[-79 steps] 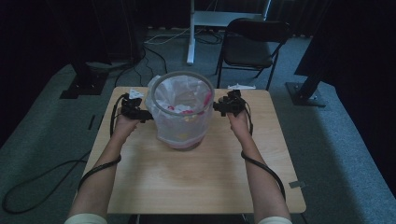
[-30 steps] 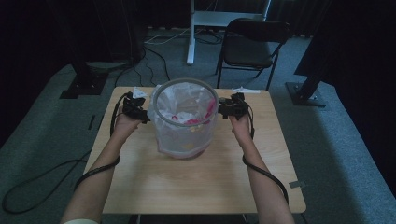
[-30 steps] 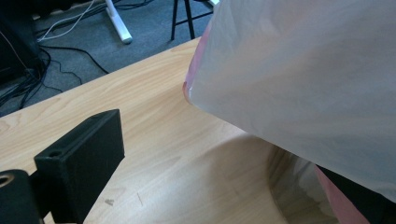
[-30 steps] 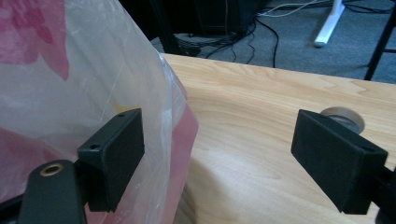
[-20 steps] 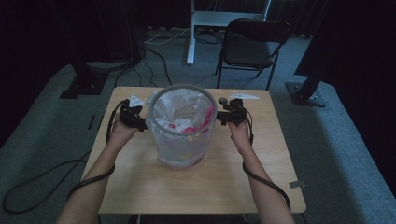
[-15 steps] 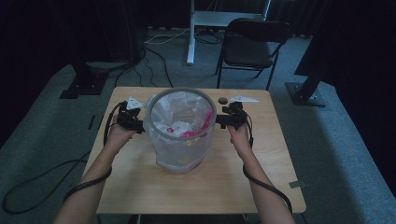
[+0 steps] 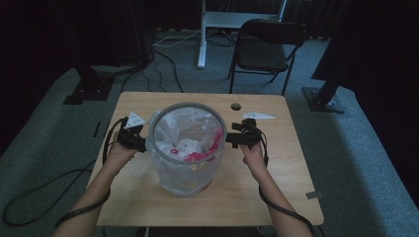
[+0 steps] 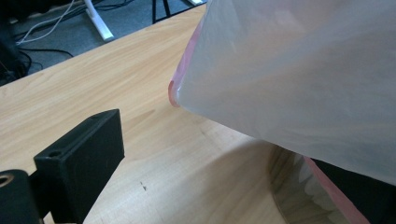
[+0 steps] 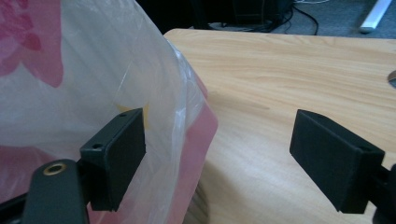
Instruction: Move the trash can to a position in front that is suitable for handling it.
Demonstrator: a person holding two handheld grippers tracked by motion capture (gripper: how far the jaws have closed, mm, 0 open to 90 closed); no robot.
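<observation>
Bin [image 7: 187, 148] upright, mouth upward

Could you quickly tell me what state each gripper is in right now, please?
Left gripper: cannot be told, one jaw hidden behind the bag.
Right gripper: open, holding nothing.

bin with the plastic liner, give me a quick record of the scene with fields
bin: round grey-rimmed bin standing upright on the wooden table
liner: clear plastic bag with pink print, folded over the rim
left gripper: beside the bin's left rim, jaws apart
right gripper: beside the right rim, jaws apart, bag against one jaw
behind the table: black chair
</observation>
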